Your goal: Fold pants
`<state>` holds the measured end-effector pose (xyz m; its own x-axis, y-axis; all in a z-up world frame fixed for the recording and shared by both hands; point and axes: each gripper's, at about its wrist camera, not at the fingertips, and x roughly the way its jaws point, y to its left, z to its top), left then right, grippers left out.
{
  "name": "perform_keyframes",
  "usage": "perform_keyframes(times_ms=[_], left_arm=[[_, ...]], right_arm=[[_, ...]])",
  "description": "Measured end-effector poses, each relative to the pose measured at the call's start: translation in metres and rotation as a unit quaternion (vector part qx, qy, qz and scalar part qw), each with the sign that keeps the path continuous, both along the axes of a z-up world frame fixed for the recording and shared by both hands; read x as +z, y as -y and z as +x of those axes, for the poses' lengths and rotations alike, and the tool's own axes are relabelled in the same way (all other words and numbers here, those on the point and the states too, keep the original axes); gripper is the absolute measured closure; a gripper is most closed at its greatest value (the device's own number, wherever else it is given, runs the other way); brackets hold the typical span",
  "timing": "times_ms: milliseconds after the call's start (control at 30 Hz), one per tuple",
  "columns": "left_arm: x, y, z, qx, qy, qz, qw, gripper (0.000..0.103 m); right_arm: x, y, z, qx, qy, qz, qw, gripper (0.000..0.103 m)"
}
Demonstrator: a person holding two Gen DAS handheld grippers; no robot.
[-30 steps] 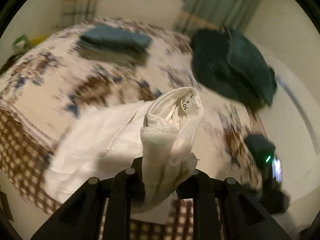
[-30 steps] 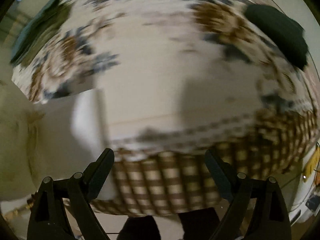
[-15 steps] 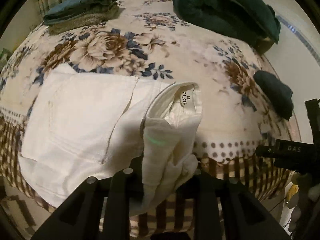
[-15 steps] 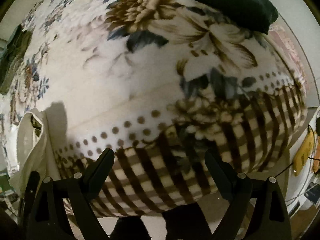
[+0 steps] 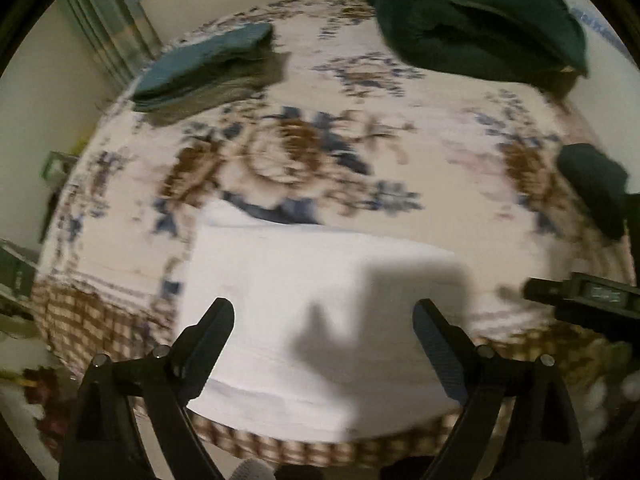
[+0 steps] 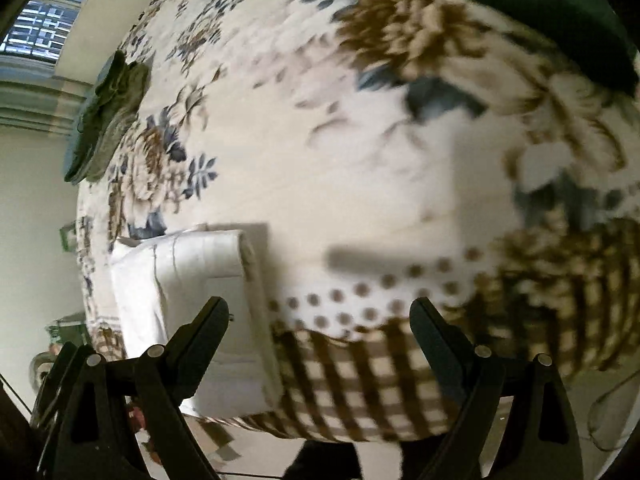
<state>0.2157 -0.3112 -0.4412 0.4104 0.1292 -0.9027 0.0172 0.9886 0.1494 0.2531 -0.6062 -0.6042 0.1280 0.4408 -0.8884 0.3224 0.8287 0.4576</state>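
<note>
The white pants (image 5: 304, 264) lie folded into a flat rectangle near the front edge of the bed. My left gripper (image 5: 323, 312) hovers just above their near half; its jaws are opening wide and no cloth is between them. Its shadow falls on the fabric. In the right wrist view the same pants (image 6: 200, 272) show as a thick folded stack at the lower left. My right gripper (image 6: 319, 308) is open and empty over the checked border of the blanket, to the right of the pants. The picture is blurred by motion.
A floral blanket (image 5: 304, 152) with a brown checked border (image 5: 100, 320) covers the bed. A folded teal and olive stack (image 5: 204, 68) sits at the back left, a dark green heap (image 5: 472, 20) at the back right, a small dark folded piece (image 5: 592, 184) at the right edge.
My left gripper let go of the bunched white waistband and its jaws spread wide; the pants now lie folded flat. My right gripper stayed open and shifted, bringing the pants into its view.
</note>
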Motion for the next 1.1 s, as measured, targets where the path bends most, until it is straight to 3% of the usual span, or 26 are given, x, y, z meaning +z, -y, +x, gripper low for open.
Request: perform_keyframes(times_ms=[133, 233, 367, 433, 467, 567, 733, 833, 933, 1000, 1033, 1100], left_arm=[[-0.025, -0.056, 0.022, 0.039, -0.018, 0.022, 0.9988, 0.012], [-0.055, -0.103, 0.044, 0.080, -0.063, 0.046, 0.9938, 0.012], [-0.072, -0.152, 0.061, 0.118, -0.077, 0.003, 0.9900, 0.012], [-0.075, -0.165, 0.069, 0.129, -0.079, -0.012, 0.9884, 0.012], [-0.075, -0.171, 0.072, 0.134, -0.077, -0.018, 0.9878, 0.012], [-0.075, -0.182, 0.081, 0.146, -0.075, -0.050, 0.9851, 0.012], [-0.078, -0.191, 0.101, 0.142, -0.071, -0.101, 0.9822, 0.012], [-0.087, -0.185, 0.121, 0.116, -0.069, -0.110, 0.9847, 0.012], [-0.111, -0.180, 0.142, 0.094, -0.095, -0.099, 0.9860, 0.010], [-0.138, -0.191, 0.153, 0.106, -0.134, -0.124, 0.9775, 0.006], [-0.145, -0.196, 0.155, 0.112, -0.142, -0.132, 0.9746, 0.000], [-0.150, -0.205, 0.159, 0.113, -0.148, -0.149, 0.9711, 0.000]], right_arm=[[-0.034, -0.020, 0.007, -0.032, -0.018, 0.079, 0.996, 0.009], [-0.056, -0.037, 0.012, -0.053, -0.021, 0.116, 0.992, 0.009], [-0.072, -0.056, 0.018, -0.068, -0.011, 0.141, 0.988, 0.011], [-0.068, -0.067, 0.023, -0.052, 0.002, 0.148, 0.988, 0.045], [-0.060, -0.073, 0.024, -0.043, 0.016, 0.122, 0.992, 0.073], [-0.027, -0.081, 0.022, -0.023, 0.074, 0.067, 0.995, 0.092], [0.005, -0.070, 0.020, -0.031, 0.101, -0.002, 0.994, 0.093], [-0.011, -0.065, 0.022, -0.045, 0.073, -0.019, 0.996, 0.093], [-0.025, -0.063, 0.022, -0.037, 0.061, -0.044, 0.997, 0.093], [-0.032, -0.063, 0.025, -0.039, 0.053, -0.055, 0.996, 0.093], [-0.035, -0.062, 0.026, -0.040, 0.050, -0.057, 0.996, 0.093], [-0.037, -0.061, 0.027, -0.044, 0.041, -0.053, 0.997, 0.091]])
